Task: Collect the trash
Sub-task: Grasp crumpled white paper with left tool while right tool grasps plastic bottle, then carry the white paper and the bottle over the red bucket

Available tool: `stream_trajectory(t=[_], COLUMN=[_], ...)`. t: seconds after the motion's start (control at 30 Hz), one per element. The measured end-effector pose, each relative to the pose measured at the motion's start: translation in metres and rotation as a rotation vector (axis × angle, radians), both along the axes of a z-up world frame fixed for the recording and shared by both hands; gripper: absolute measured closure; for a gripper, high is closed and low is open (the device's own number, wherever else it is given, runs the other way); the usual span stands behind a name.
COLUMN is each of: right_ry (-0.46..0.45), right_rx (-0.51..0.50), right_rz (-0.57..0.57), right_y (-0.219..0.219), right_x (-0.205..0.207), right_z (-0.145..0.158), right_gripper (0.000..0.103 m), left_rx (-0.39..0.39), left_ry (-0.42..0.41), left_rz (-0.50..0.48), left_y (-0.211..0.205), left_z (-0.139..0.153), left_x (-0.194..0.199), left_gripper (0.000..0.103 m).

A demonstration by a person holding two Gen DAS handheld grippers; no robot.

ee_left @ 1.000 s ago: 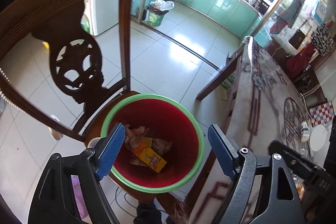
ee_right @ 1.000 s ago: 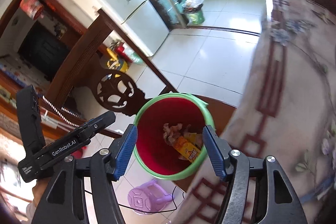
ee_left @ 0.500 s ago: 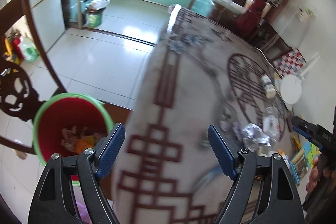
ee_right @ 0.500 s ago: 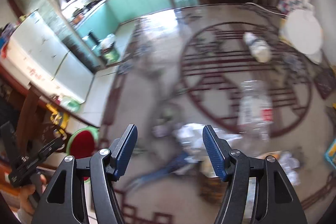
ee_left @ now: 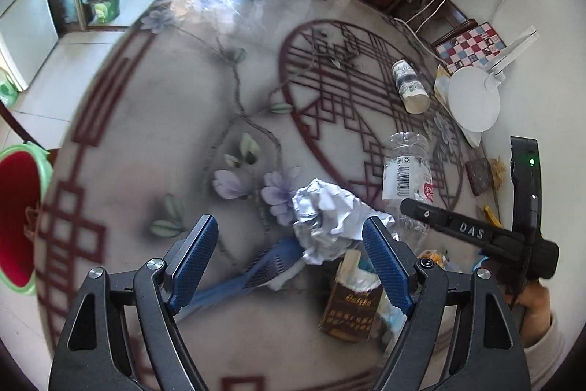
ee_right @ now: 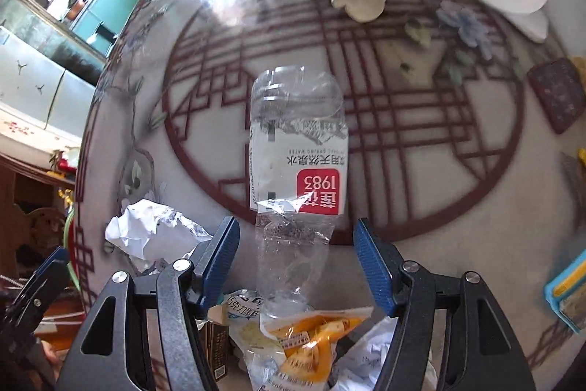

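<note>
— Where is our bottle (ee_right: 296, 152)?
— Flat on the counter (ee_right: 421, 244), between our right hand-held gripper (ee_right: 296, 259). Both grippers gape, empty.
— It looks light and squashy. We pinch its middle gently.

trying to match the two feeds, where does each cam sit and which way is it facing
Left wrist: rides the left gripper, looking forward and down over the table at a crumpled paper ball; its open blue fingers show, plus the right gripper in the person's hand.
Right wrist: rides the right gripper, facing a flattened clear bottle; open fingers show.
Shared: paper ball, bottle, paper cup.
</note>
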State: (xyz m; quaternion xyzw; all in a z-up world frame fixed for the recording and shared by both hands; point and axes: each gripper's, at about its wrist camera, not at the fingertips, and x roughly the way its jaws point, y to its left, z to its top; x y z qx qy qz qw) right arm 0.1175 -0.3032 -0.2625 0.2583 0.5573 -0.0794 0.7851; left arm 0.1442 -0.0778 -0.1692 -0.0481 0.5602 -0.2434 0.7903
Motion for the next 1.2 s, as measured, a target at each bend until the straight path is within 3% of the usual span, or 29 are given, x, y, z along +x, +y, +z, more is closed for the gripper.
stream_trajectory(t=[0.03,0.07,0.1,0.3,0.33,0.37,0.4,0.5,0.93,1.2], right_ry=[-0.012,-0.016,-0.037,-0.134,-0.151,-0.163,-0.173,-0.202,-0.333,-0.363], right_rx=[0.008,0.012,0.031,0.042,0.049,0.054,0.059,0.071,0.028,0.008], right_rz=[0.007,0.009,0.010,0.009,0.001,-0.006,-0.013,-0.032,-0.037,-0.032], right_y=[-0.002,-0.005,-0.008,-0.024,-0.028,-0.030,-0.033,-0.037,-0.012,0.013], right_x=[0.000,0.000,-0.002,-0.013,-0.016,-0.018,-0.020,-0.028,-0.024,-0.020], right_z=[-0.001,-0.002,0.000,0.030,0.036,0.040,0.044,0.055,0.116,0.133], right_gripper=[0.048,0.062,0.065,0.066,0.066,0.066,0.066,0.066,0.066,0.066], left_rx=[0.007,0.013,0.020,0.064,0.068,0.071,0.045,0.056,-0.006,-0.036], left_ry=[0.013,0.025,0.033,0.086,0.094,0.102,0.110,0.108,-0.032,-0.096], left_rz=[-0.002,-0.002,-0.003,-0.002,0.000,0.001,-0.002,-0.005,0.052,0.043], left_y=[-0.007,-0.014,-0.021,-0.050,-0.051,-0.052,-0.053,-0.053,-0.010,0.010], left_z=[-0.004,-0.008,-0.012,-0.036,-0.040,-0.043,-0.044,-0.043,0.014,0.037], left_x=[0.002,0.005,0.007,0.016,0.016,0.017,0.017,0.019,0.011,0.016], left_gripper=[0.022,0.022,0.022,0.023,0.027,0.044,0.052,0.061,0.063,0.063])
